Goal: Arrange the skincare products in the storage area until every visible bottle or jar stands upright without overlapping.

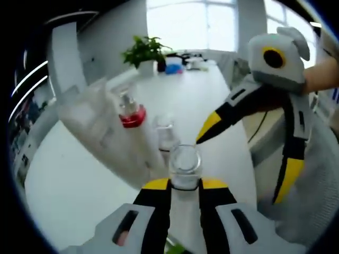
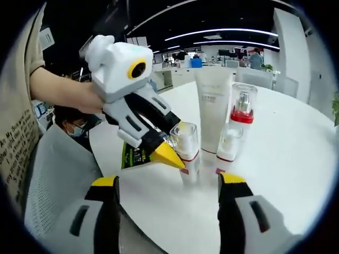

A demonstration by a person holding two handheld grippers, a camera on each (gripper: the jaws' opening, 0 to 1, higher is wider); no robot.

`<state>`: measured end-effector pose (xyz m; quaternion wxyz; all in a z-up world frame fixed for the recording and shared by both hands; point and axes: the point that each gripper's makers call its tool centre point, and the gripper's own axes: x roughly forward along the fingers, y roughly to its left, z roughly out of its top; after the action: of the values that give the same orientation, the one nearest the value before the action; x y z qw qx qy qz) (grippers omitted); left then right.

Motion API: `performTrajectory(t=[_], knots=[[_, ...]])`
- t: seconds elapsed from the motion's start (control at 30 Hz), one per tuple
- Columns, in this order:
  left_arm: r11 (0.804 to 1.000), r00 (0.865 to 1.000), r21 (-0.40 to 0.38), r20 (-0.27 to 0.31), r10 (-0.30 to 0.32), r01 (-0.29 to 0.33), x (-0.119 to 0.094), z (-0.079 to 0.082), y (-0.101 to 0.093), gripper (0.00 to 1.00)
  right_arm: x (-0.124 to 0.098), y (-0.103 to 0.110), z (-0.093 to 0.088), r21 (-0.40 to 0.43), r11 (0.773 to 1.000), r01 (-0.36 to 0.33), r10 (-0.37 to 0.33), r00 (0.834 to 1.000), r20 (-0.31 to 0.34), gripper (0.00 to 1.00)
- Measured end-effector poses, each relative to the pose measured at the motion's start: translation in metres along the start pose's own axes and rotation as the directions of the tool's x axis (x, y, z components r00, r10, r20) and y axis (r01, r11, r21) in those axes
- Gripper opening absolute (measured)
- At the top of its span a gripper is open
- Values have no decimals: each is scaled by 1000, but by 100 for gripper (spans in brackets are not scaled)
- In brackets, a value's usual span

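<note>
My left gripper (image 1: 185, 184) is shut on a clear-capped bottle (image 1: 185, 165) with a red band, standing on the white table (image 1: 79, 185). In the right gripper view this bottle (image 2: 186, 151) stands at the front of the group, with the left gripper (image 2: 177, 152) reaching in from the left. Behind it stand a tall white tube (image 2: 213, 108), a pump bottle with a red collar (image 2: 242, 108) and a small clear-capped bottle (image 2: 229, 145). My right gripper (image 2: 168, 180) is open wide, a little short of the group. In the left gripper view one tip of the right gripper (image 1: 243, 161) hovers just right of the held bottle.
A green packet (image 2: 135, 156) lies on the table behind the left gripper. A potted plant (image 1: 145, 52) and small items stand at the far end. A grey mesh chair (image 2: 58, 174) and a seated person (image 2: 71, 124) are beside the table edge.
</note>
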<state>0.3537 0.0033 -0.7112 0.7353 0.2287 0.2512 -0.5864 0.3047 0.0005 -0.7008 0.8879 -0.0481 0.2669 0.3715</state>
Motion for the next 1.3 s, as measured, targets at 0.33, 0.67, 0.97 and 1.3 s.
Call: performTrajectory(t=[0.33, 0.67, 0.97, 1.3], knots=[[1000, 1000, 9, 20, 4, -4, 9, 6, 17, 17, -3, -9, 0, 56, 998, 36, -37, 999, 17, 79], [1000, 999, 27, 34, -11, 10, 17, 13, 21, 17, -3, -12, -2, 73, 996, 46, -47, 999, 14, 79], [999, 999, 26, 43, -22, 21, 20, 13, 23, 17, -4, -13, -3, 80, 995, 54, -55, 998, 10, 79], [999, 998, 3, 34, -44, 44, 24, 9, 18, 25, -3, -14, -4, 82, 995, 56, -57, 998, 8, 79]])
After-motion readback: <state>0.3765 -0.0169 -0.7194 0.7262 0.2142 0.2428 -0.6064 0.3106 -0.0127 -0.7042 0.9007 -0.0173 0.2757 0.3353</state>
